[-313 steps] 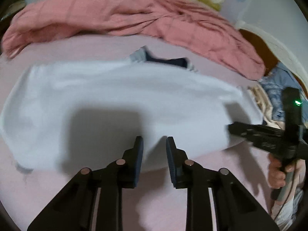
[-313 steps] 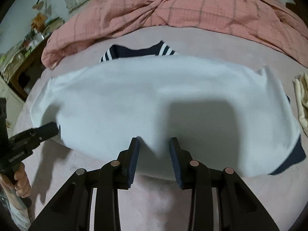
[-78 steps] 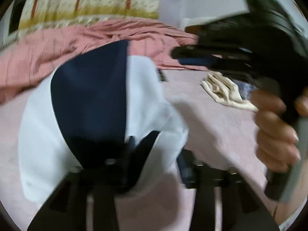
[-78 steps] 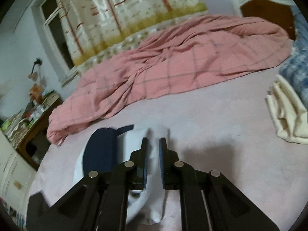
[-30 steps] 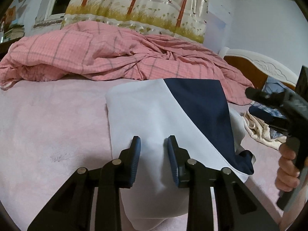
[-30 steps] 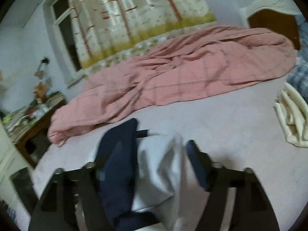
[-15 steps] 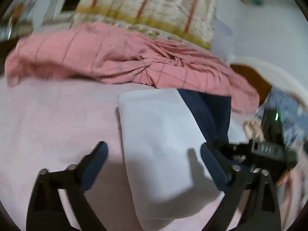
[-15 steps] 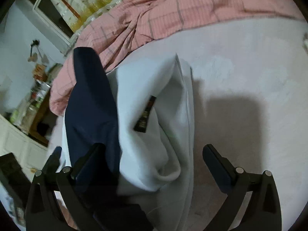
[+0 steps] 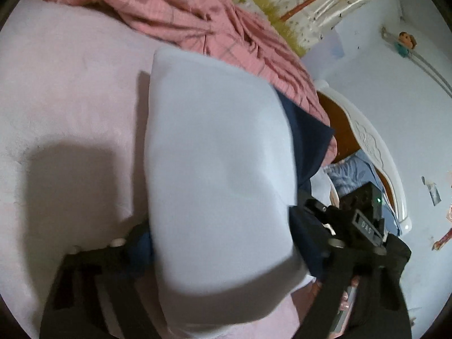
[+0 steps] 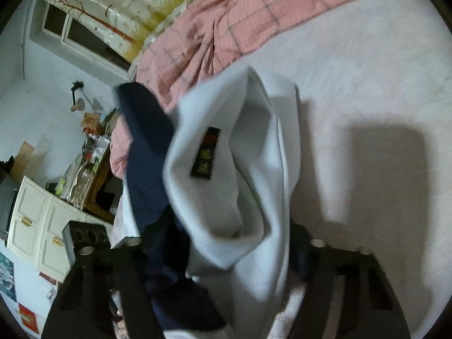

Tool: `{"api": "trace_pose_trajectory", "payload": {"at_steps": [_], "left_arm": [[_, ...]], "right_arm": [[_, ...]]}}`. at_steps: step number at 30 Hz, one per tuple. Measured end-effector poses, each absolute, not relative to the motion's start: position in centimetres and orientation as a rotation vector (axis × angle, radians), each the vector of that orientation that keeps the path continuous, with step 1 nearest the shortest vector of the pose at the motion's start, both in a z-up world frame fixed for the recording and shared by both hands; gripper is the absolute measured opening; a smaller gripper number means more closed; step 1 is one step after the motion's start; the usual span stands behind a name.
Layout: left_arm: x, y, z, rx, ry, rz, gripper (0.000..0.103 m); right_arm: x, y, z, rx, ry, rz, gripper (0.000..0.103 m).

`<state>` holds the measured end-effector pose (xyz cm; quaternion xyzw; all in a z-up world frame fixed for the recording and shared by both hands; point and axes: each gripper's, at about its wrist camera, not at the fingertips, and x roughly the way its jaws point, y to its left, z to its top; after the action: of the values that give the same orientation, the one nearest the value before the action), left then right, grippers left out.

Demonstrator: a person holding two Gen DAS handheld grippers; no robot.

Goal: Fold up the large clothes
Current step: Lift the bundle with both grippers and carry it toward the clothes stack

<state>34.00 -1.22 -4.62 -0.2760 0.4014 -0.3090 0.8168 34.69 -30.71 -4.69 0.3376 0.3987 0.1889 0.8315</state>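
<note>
The white and navy top [image 9: 214, 175] is folded into a thick bundle. It fills the middle of the left wrist view and the middle of the right wrist view, close to both cameras, over the pale pink bed sheet [image 9: 70, 90]. It looks lifted off the bed, but I can't be sure.

The left gripper [image 9: 226, 243] reaches around the bundle, one finger at each side in the lower part of the frame. Its jaws have just been closing, with the bundle between them. I think it is squeezing the bundle, though the cloth hides the pads. The right gripper [image 10: 220, 243] does the same from the other end, its jaws just closing too, with the cloth and its little black label [image 10: 205, 152] between them.

The folding looks nearly done. What is left, I'd guess, is putting the bundle down neatly. The pink checked quilt [image 9: 197, 19] lies rumpled at the top of the frame.
</note>
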Motion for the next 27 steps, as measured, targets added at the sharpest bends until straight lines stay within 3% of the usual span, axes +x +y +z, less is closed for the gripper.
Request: {"api": "trace_pose_trajectory", "payload": {"at_steps": [2, 17, 27], "left_arm": [[33.6, -1.1, -4.0, -0.564, 0.822, -0.659, 0.072], [30.5, -0.2, 2.7, -0.521, 0.545, -0.791, 0.071], [30.2, -5.1, 8.5, -0.480, 0.535, -0.854, 0.071]], "right_arm": [[34.4, -30.1, -3.5, 0.660, 0.799, 0.395, 0.058], [27.7, -28.8, 5.5, 0.484, 0.544, 0.389, 0.058], [24.5, -33.3, 10.8, 0.516, 0.476, 0.363, 0.058]]}}
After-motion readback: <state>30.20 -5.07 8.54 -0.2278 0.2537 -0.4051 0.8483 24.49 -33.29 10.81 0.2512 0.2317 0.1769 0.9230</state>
